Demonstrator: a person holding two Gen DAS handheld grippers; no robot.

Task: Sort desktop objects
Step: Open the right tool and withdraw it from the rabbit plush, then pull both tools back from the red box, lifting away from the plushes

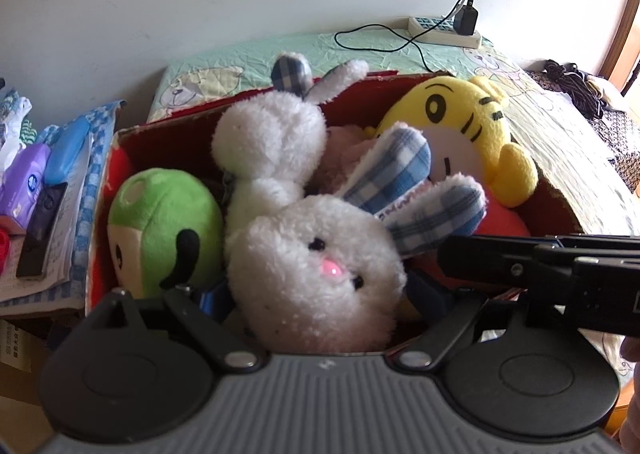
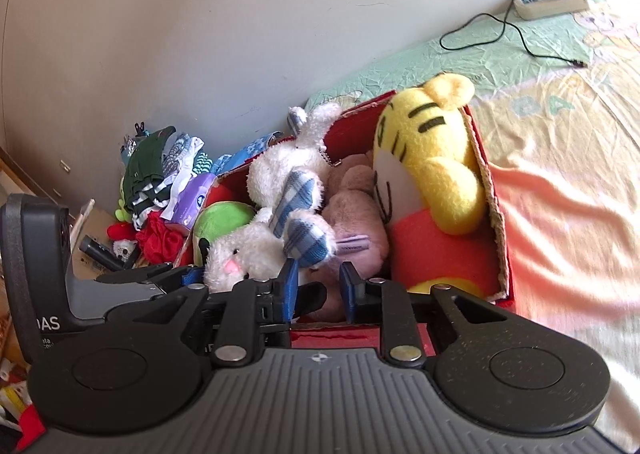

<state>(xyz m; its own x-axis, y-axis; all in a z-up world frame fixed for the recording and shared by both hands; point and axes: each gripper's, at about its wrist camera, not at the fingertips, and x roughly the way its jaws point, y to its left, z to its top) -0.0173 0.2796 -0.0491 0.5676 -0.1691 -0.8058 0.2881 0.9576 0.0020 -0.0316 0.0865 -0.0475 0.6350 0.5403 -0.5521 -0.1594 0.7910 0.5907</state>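
Observation:
A red cardboard box (image 1: 160,145) (image 2: 492,193) on the bed holds plush toys. A white rabbit (image 1: 316,270) (image 2: 276,173) with blue checked ears lies on top. A green plush (image 1: 160,221) (image 2: 224,217) lies left of it, a yellow tiger (image 1: 448,109) (image 2: 424,141) right, and a pink plush (image 2: 356,205) underneath. My left gripper (image 1: 318,290) is spread wide with the rabbit's head between its fingers (image 2: 191,274). My right gripper (image 2: 319,290) hovers at the box's near wall, fingers slightly apart and holding nothing; it also shows as a black bar, the right gripper (image 1: 520,266).
A power strip (image 1: 440,29) (image 2: 548,1) with a charger and black cable lies by the wall on the green sheet (image 2: 500,37). Left of the box are a purple tissue pack (image 1: 24,181) (image 2: 196,197), piled clothes (image 2: 156,173) and papers (image 1: 60,238). Dark cords (image 1: 576,85) lie far right.

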